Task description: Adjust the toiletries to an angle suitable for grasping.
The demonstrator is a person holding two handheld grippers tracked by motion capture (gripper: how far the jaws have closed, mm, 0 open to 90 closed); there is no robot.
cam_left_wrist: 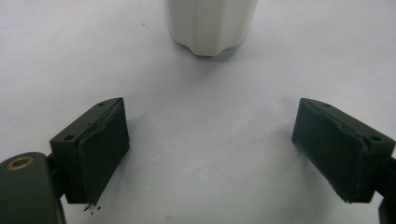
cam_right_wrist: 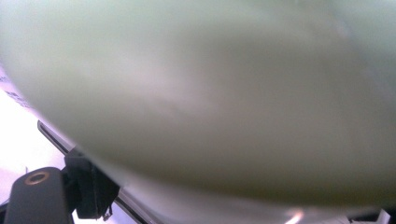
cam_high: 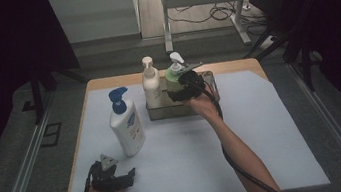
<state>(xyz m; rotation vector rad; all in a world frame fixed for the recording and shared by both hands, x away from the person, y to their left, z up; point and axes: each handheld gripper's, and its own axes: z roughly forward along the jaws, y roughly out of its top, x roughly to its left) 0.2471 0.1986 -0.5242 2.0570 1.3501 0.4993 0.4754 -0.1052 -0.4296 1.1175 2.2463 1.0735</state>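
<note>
A clear, rectangular plastic tray (cam_high: 157,113) sits toward the far edge of the table and serves as the landmark here. Inside it, at its left end, stands a cream pump bottle with a cream dispenser head (cam_high: 151,84); just right of that, also inside the tray, is the pale green pump bottle with a white dispenser head (cam_high: 173,75). In front of the tray and to its left, standing apart from it on the mat, is a taller white pump bottle with a blue dispenser head and a blue label (cam_high: 126,124); it is upright and nothing touches it.

The bottles rest on a pale grey mat (cam_high: 245,141) covering a light wooden table (cam_high: 106,83). Dark curtains flank the table, and beyond the tray there is grey floor, a white metal frame and loose cables.

The right gripper (cam_high: 178,94) is at the tray, against the front of the green bottle; in the right gripper view the bottle's pale green wall is pressed close, with the jaws spread wide around it, pinching its body. The left gripper (cam_high: 128,174) lies well in front of the tray, near the table's near edge, its jaws spread apart with bare mat between them and the white bottle's base just ahead.
</note>
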